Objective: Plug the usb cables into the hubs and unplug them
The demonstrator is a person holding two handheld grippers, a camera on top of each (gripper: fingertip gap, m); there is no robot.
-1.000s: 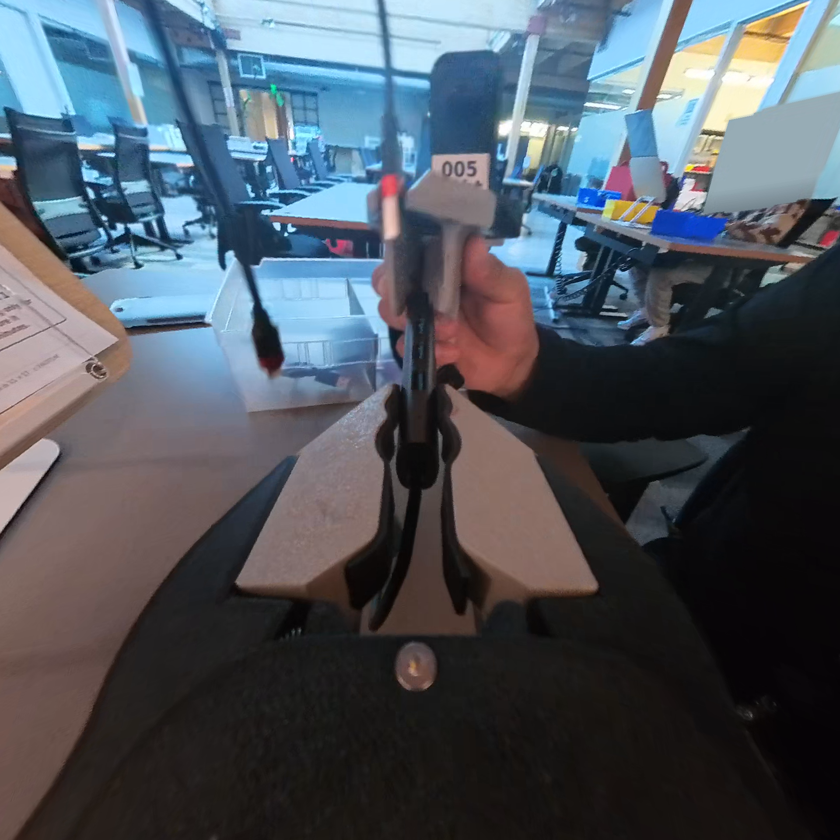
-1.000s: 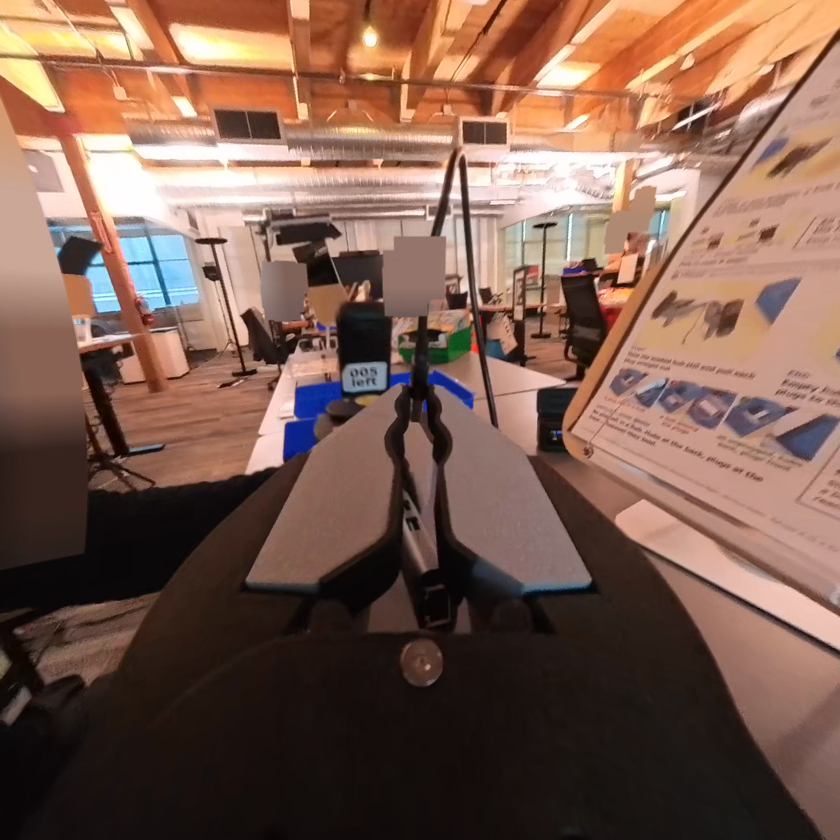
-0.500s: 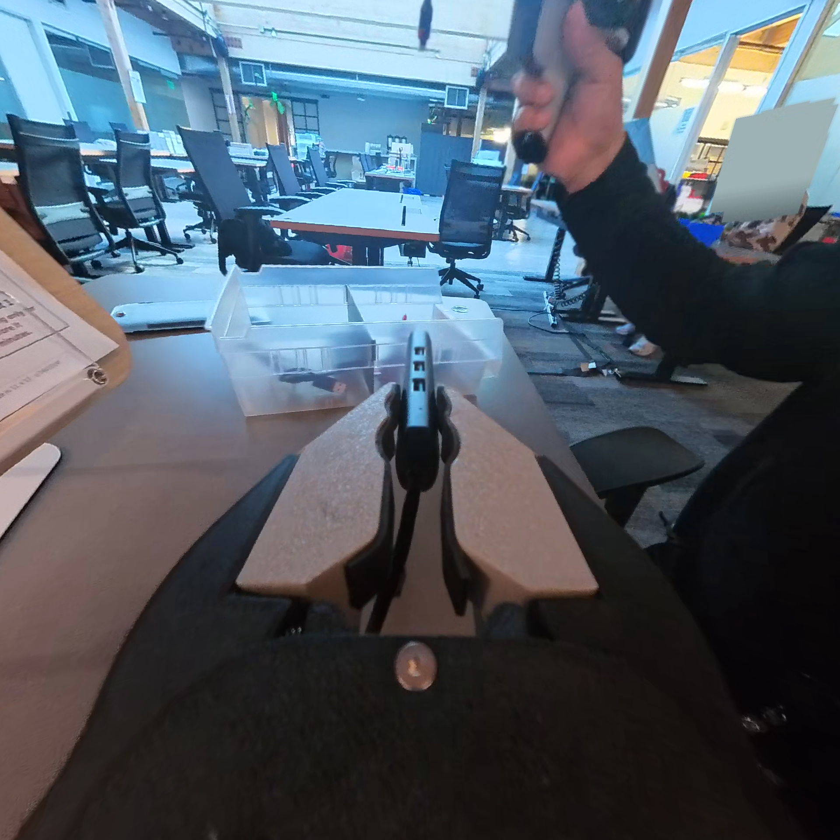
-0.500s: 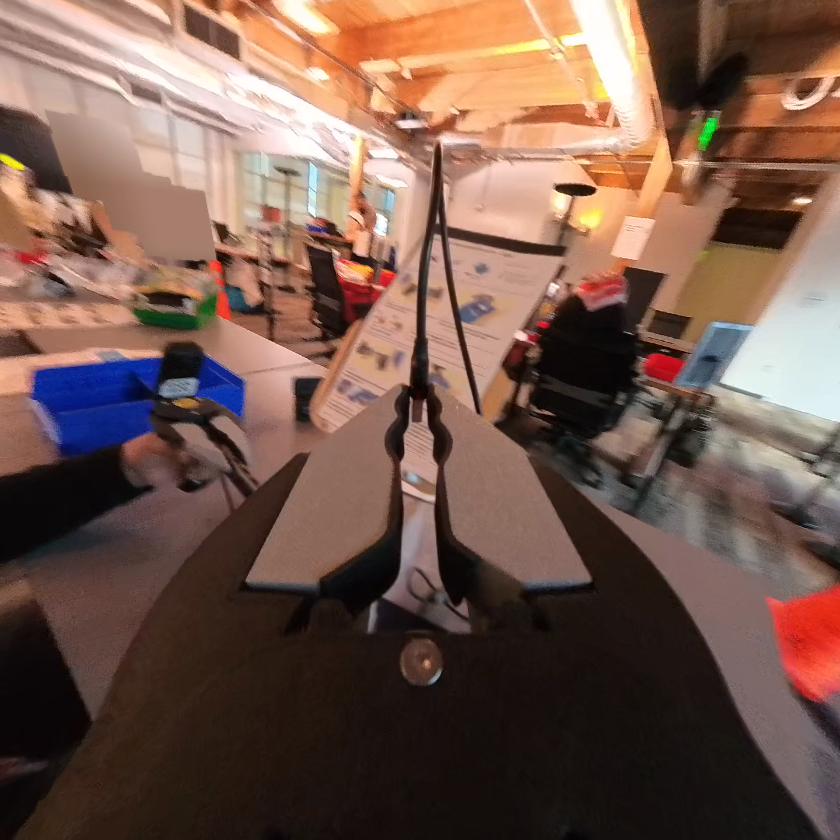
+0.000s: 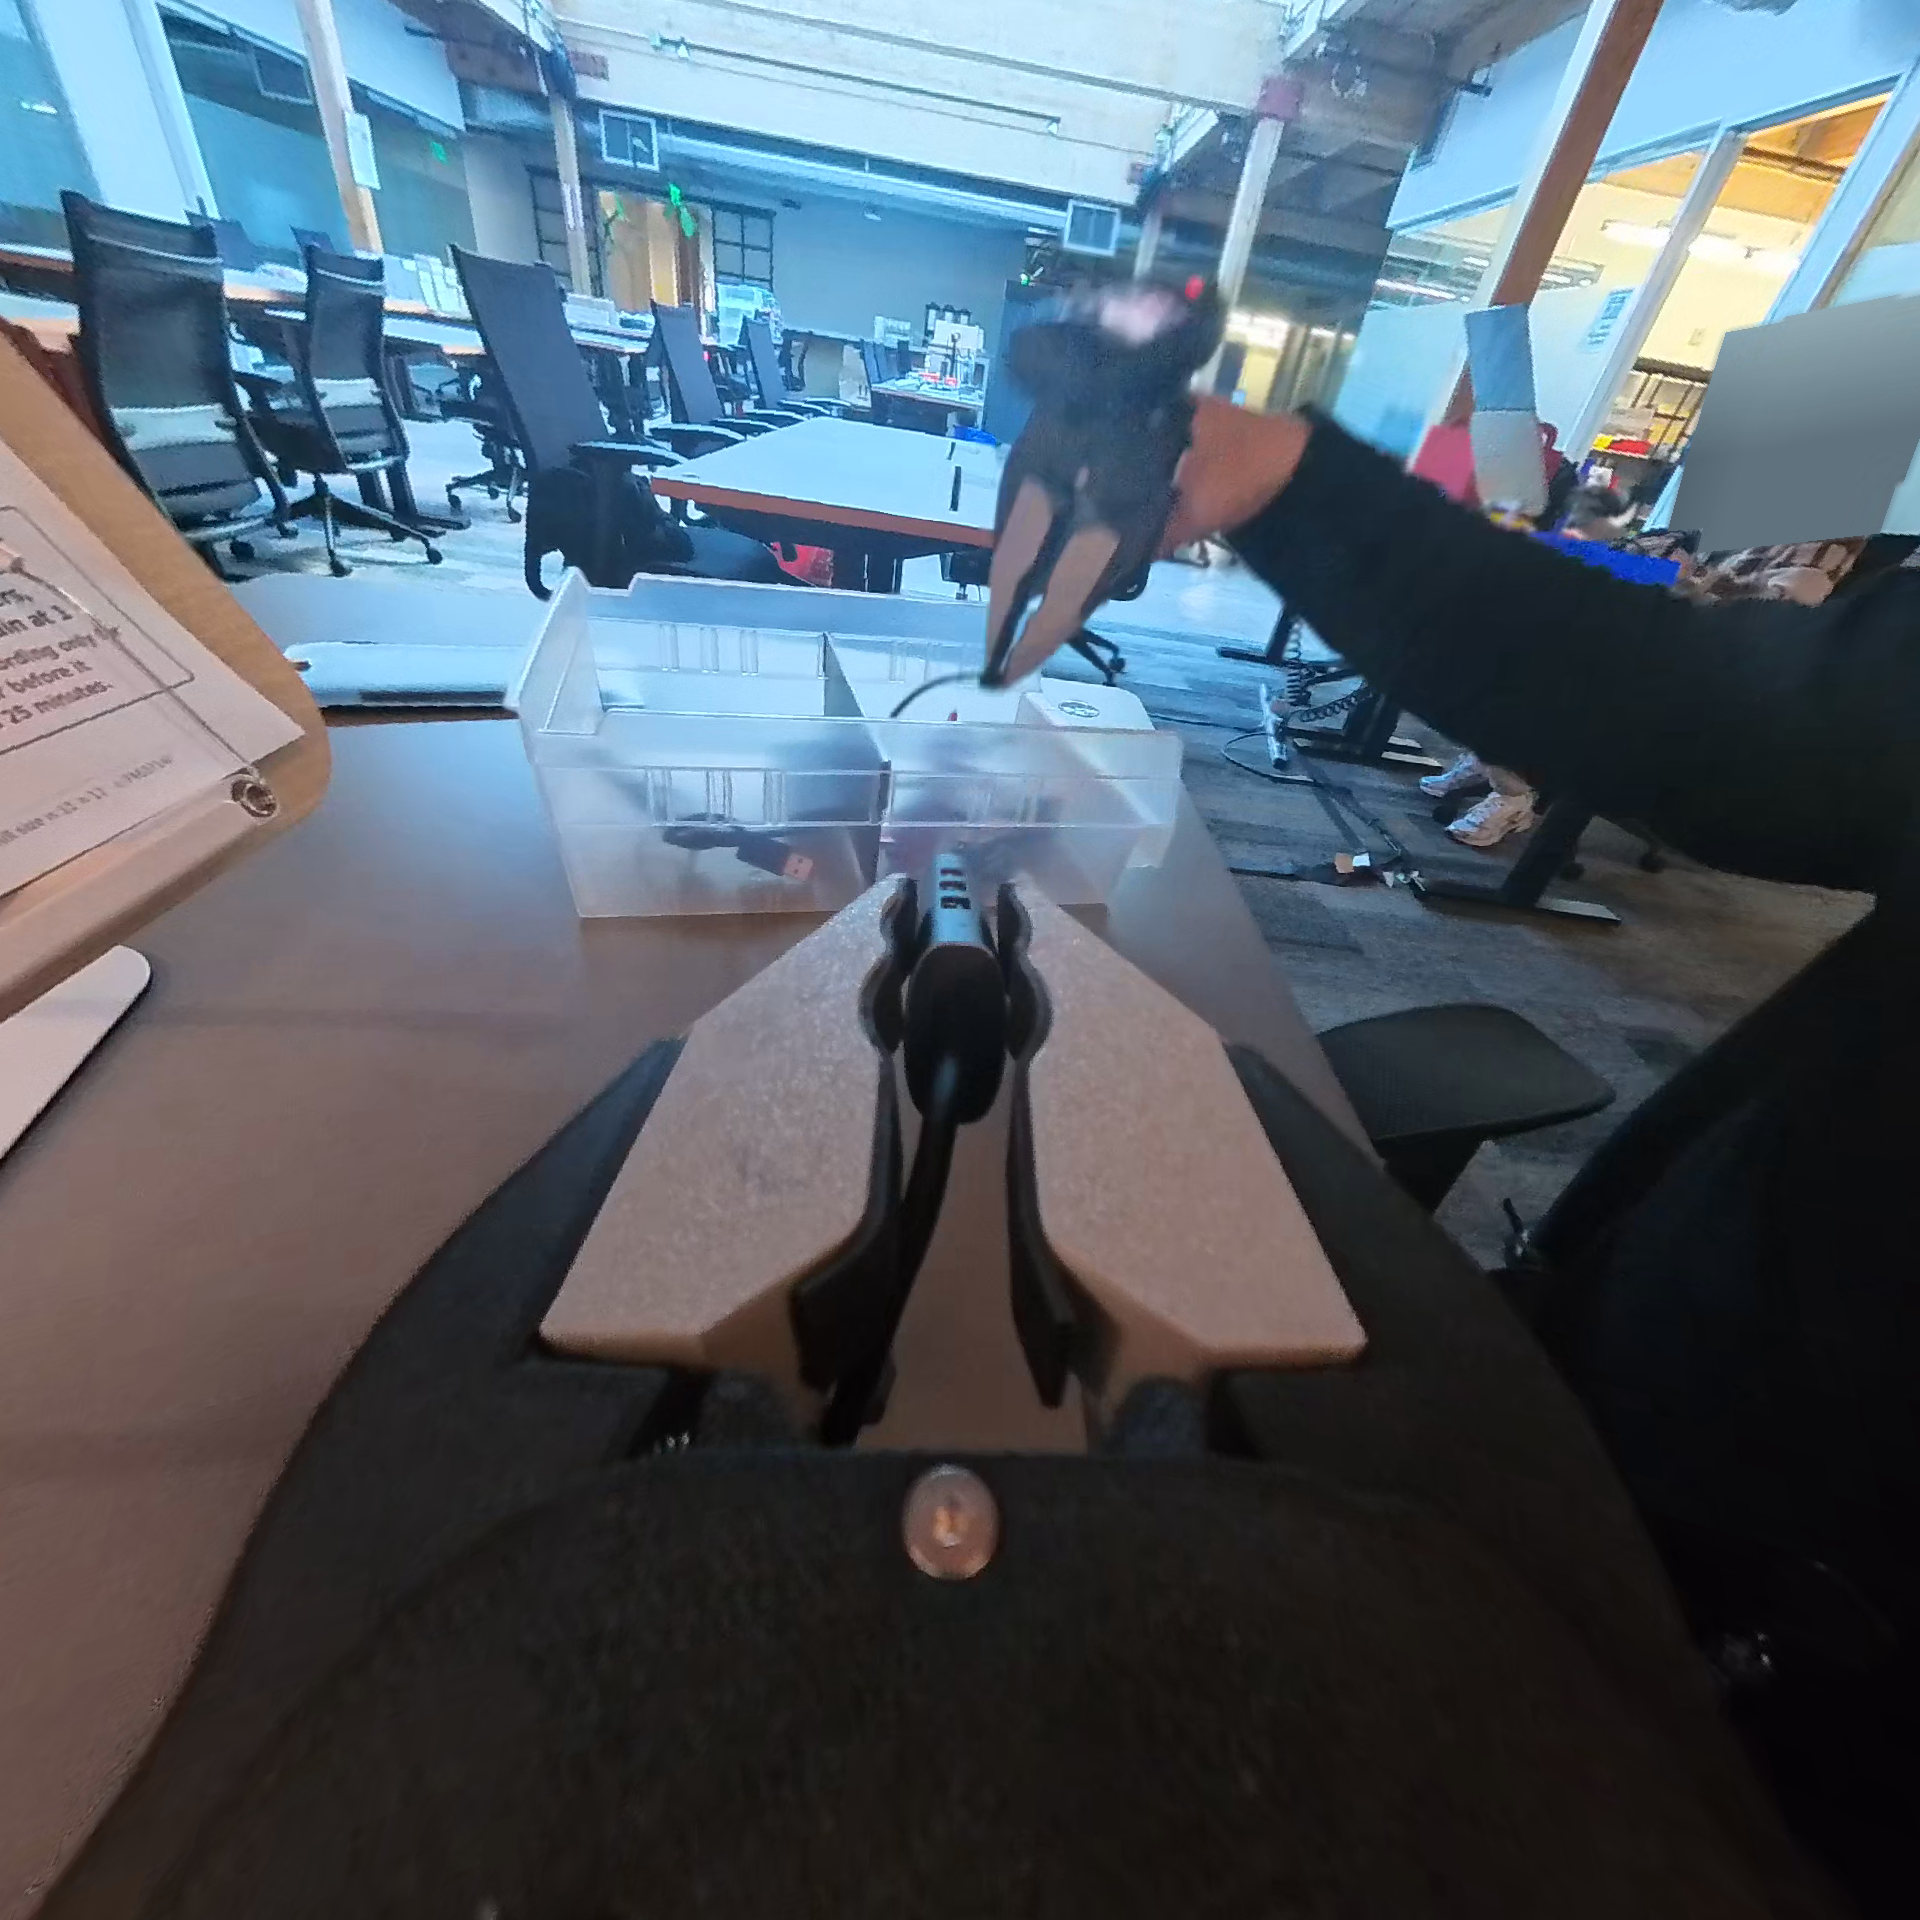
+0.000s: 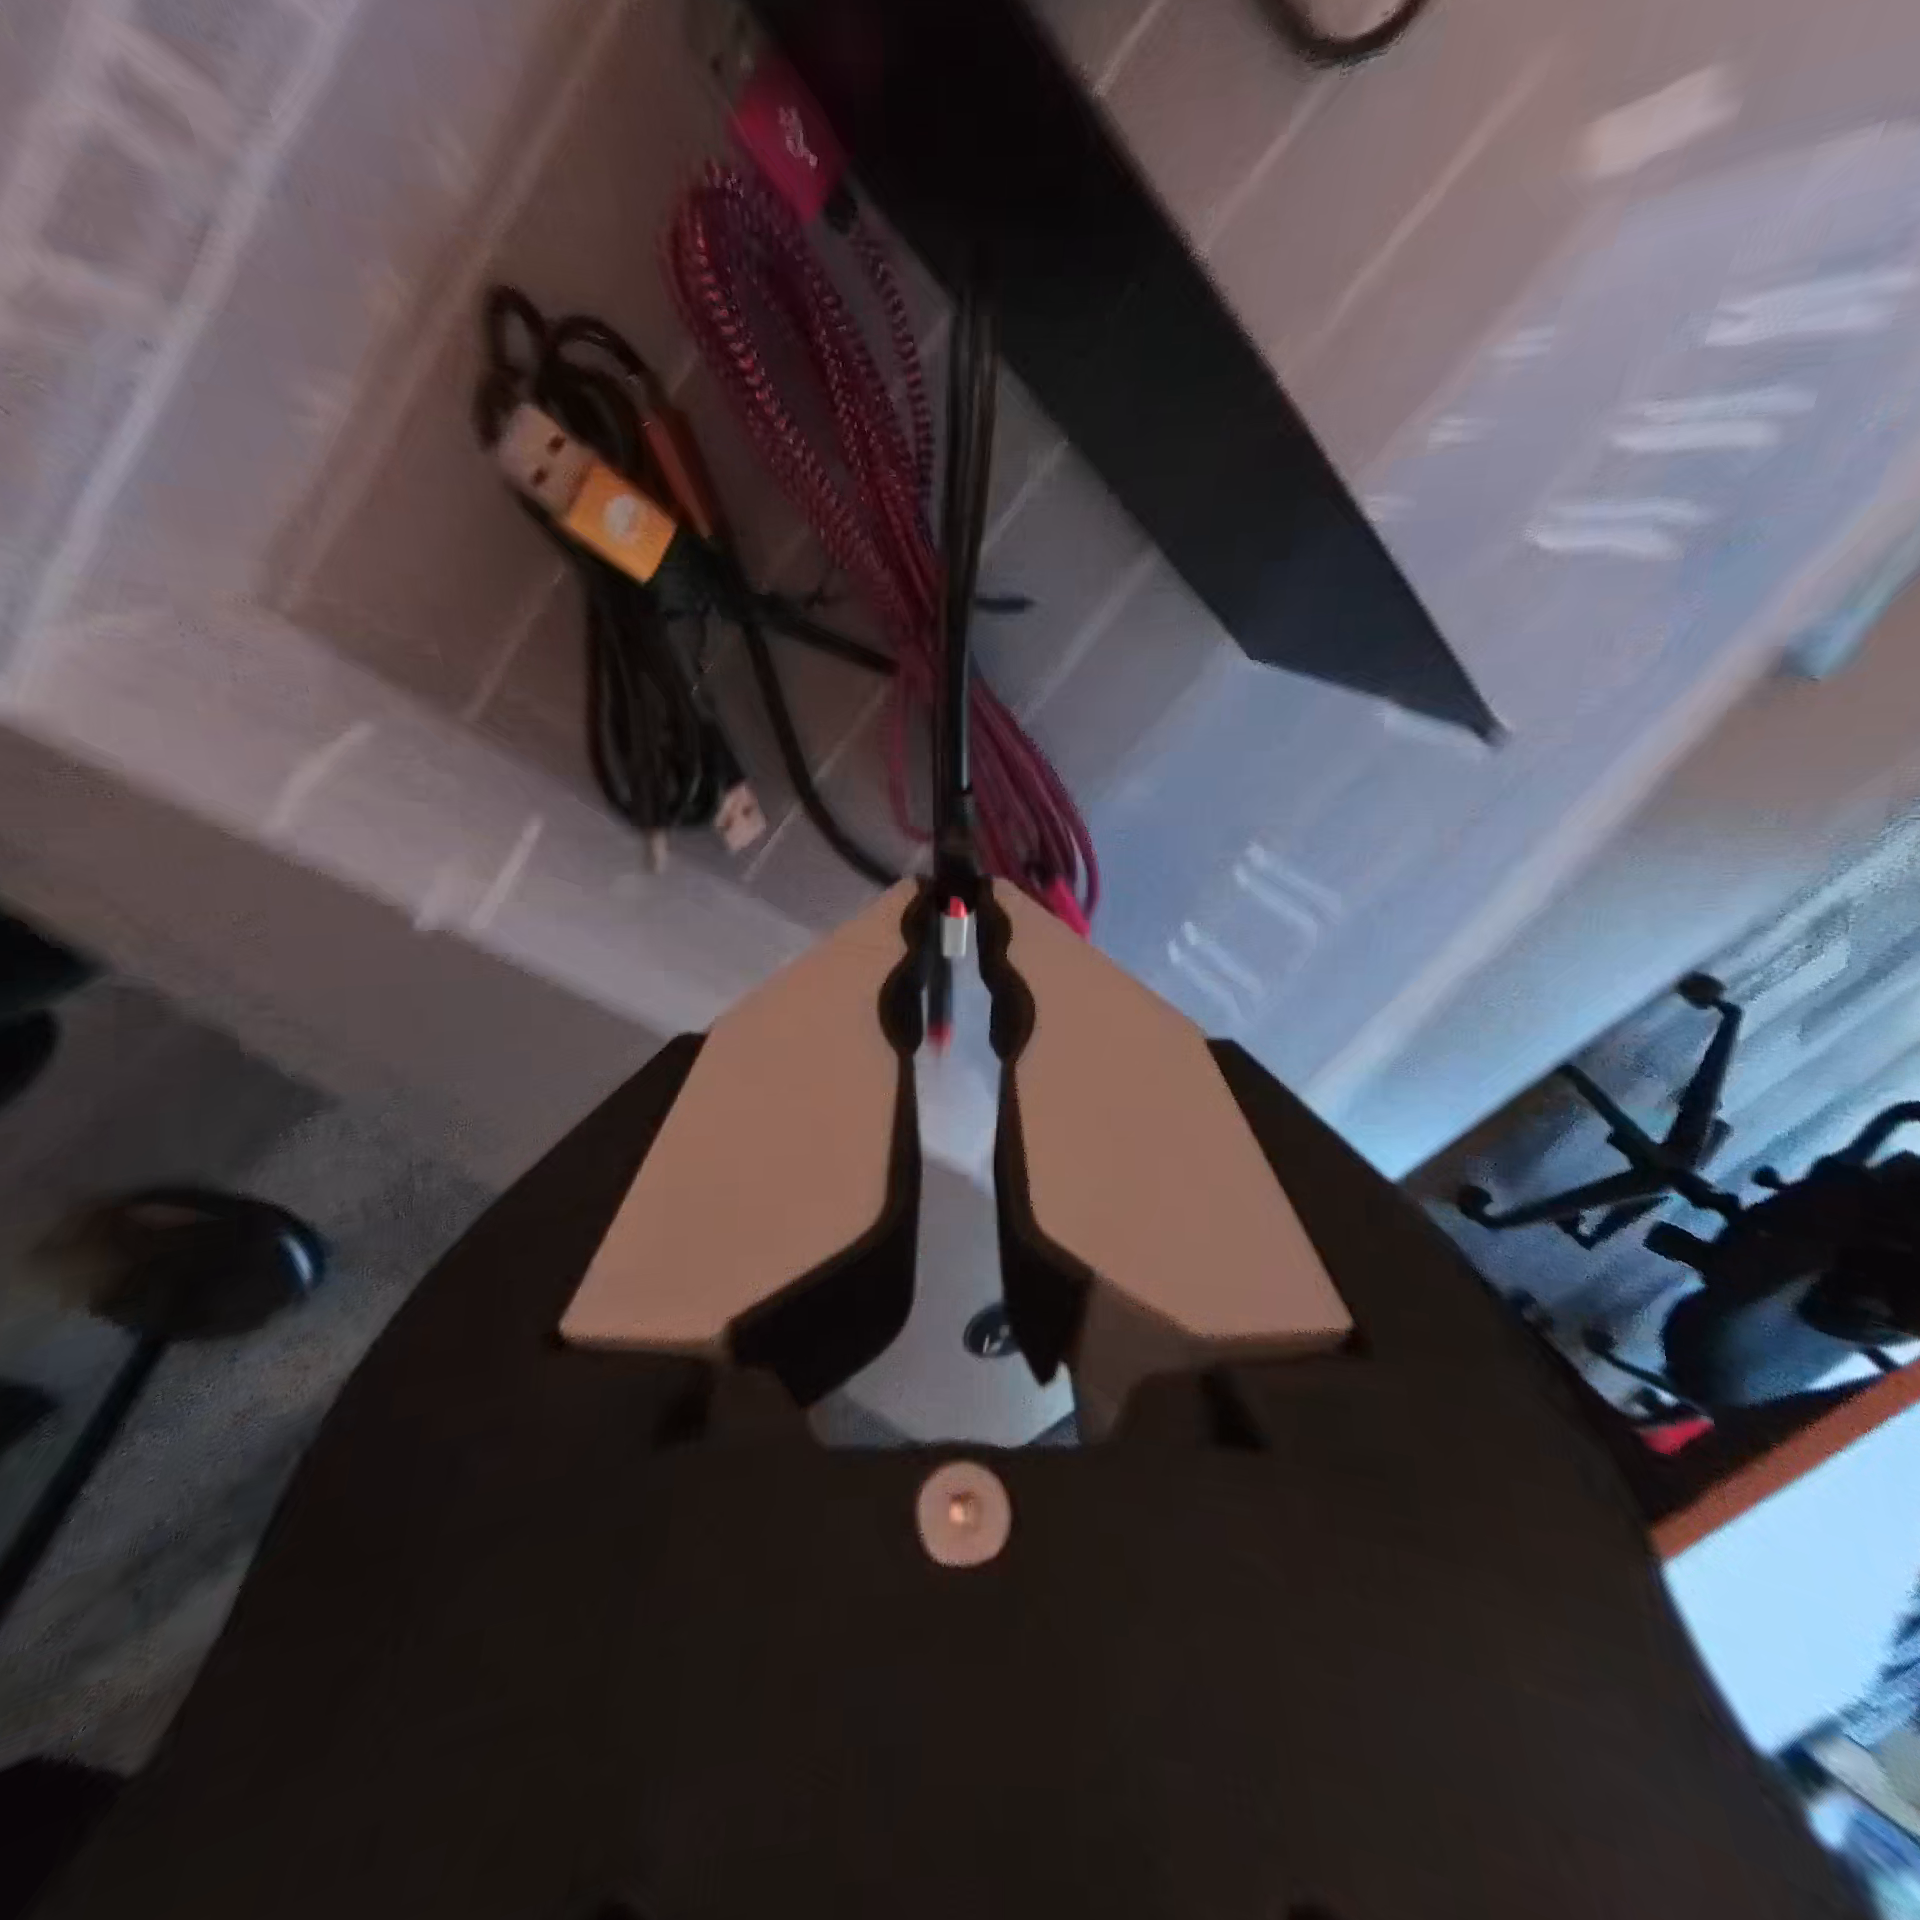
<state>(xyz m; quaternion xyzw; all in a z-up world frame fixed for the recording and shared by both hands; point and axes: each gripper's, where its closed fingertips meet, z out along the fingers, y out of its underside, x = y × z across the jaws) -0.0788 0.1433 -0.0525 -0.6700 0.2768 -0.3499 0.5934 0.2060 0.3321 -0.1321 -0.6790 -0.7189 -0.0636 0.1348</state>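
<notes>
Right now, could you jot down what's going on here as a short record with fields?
Setting: dark table in an open office
Left gripper: shut on a black USB hub, held over the table
Right gripper: shut on a thin black cable, tips pointing down over the clear bin
Bin contents: a black cable with orange plug and a red braided cable, lying side by side
Hub ports: no plug seen in them
</notes>
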